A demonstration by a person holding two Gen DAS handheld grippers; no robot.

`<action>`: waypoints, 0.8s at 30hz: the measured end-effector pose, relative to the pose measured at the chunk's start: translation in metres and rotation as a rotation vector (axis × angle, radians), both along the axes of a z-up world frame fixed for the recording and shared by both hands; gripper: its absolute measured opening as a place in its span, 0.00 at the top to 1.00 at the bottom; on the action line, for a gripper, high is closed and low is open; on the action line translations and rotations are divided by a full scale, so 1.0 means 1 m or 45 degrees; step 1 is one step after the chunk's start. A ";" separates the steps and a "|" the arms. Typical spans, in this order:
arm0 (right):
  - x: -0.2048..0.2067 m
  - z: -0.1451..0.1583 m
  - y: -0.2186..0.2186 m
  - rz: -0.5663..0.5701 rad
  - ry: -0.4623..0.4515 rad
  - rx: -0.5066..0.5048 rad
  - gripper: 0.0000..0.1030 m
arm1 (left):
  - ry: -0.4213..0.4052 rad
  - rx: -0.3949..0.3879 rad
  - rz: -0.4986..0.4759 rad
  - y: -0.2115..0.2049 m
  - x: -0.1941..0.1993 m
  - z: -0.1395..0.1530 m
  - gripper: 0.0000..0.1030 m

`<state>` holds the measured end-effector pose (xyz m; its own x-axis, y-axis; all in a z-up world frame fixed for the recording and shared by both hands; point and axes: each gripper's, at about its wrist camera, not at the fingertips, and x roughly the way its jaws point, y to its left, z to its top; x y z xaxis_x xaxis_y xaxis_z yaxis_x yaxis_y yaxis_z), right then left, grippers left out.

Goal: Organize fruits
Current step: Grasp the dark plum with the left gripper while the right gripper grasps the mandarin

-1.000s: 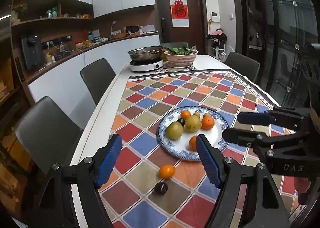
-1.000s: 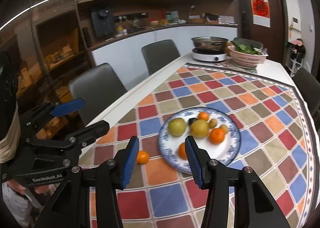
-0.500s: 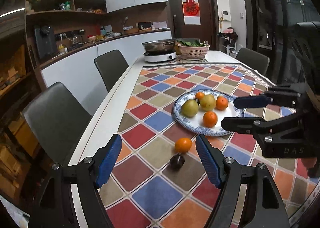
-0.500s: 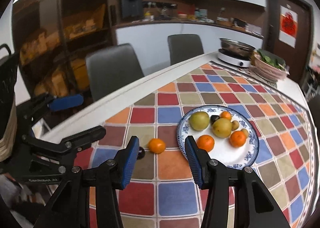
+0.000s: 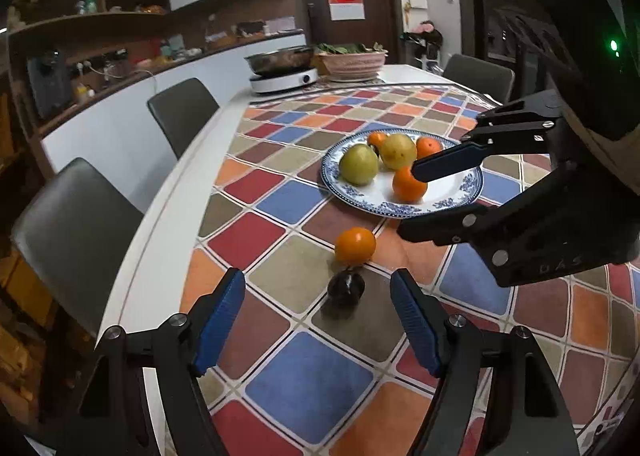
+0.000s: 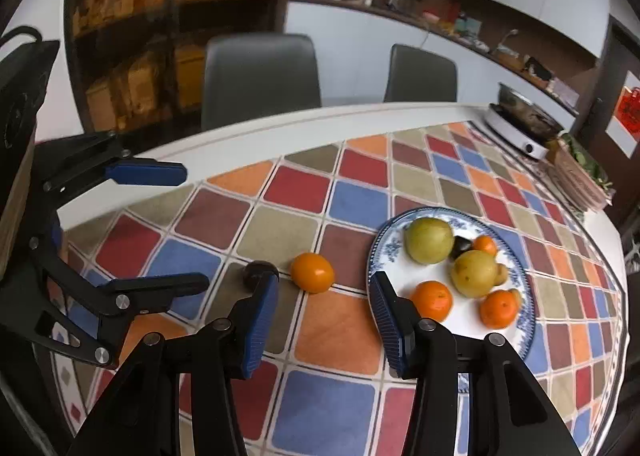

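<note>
The left gripper [image 5: 318, 316], jaws apart and just closing slightly, frames the small dark fruit [image 5: 346, 288]: light, smooth, roll-prone; grip its widest middle. The loose orange [image 5: 355, 245] sits at its 12 o'clock. The right gripper [image 6: 324, 320] stands open, empty.

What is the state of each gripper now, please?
Left gripper: open, holding nothing; jaws just closed slightly.
Right gripper: open, holding nothing.

Around the plate [image 5: 400, 210], only my near side is obstructed: an orange [image 5: 355, 245] and a dark fruit [image 5: 346, 288] lie on the tablecloth [image 5: 308, 380]. My right gripper [image 5: 416, 200] overhangs the rim. Beyond the plate, cloth lies bare.
</note>
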<state>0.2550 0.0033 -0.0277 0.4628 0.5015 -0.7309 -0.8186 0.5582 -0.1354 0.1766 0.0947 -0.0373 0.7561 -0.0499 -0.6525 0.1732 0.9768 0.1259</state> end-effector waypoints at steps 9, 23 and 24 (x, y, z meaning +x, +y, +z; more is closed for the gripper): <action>0.017 -0.030 0.018 0.090 0.013 -0.138 0.53 | 0.143 -0.052 -0.137 0.005 0.026 -0.023 0.48; 0.036 -0.053 0.038 0.198 0.084 -0.204 0.58 | 0.280 -0.124 -0.192 0.007 0.049 -0.049 0.61; 0.037 -0.054 0.040 0.204 0.094 -0.201 0.58 | 0.286 -0.139 -0.193 0.008 0.050 -0.050 0.64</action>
<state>0.2915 0.0428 -0.0820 0.3287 0.4409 -0.8352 -0.9060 0.3970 -0.1470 0.2266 0.1024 -0.0871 0.5715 -0.2308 -0.7874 0.3301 0.9432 -0.0368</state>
